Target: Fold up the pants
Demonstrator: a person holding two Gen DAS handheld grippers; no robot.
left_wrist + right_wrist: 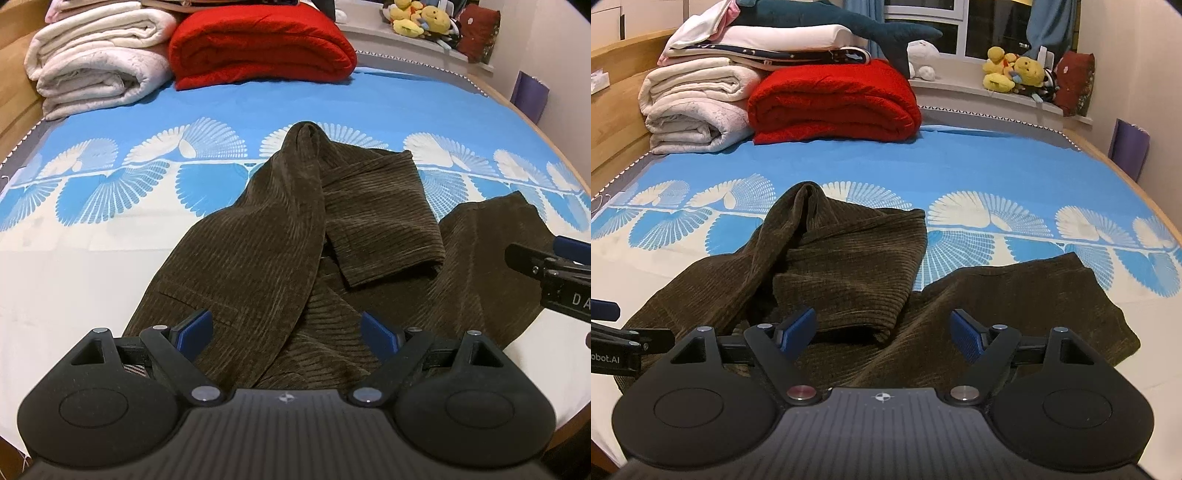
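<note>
Dark brown corduroy pants [266,236] lie crumpled on the bed, with one leg bunched up toward the far side and another part spread to the right. They also show in the right wrist view [849,273]. My left gripper [286,330] is open and empty, hovering over the near edge of the pants. My right gripper [884,328] is open and empty, also over the near part of the pants. The right gripper shows at the right edge of the left wrist view [550,266]. The left gripper shows at the left edge of the right wrist view [613,339].
The bed has a blue and white patterned sheet [110,177]. A folded red blanket [258,48] and folded white blankets [96,55] lie at the far side. Plush toys [1015,74] sit on a windowsill. A purple bag [1128,147] stands by the right bed edge.
</note>
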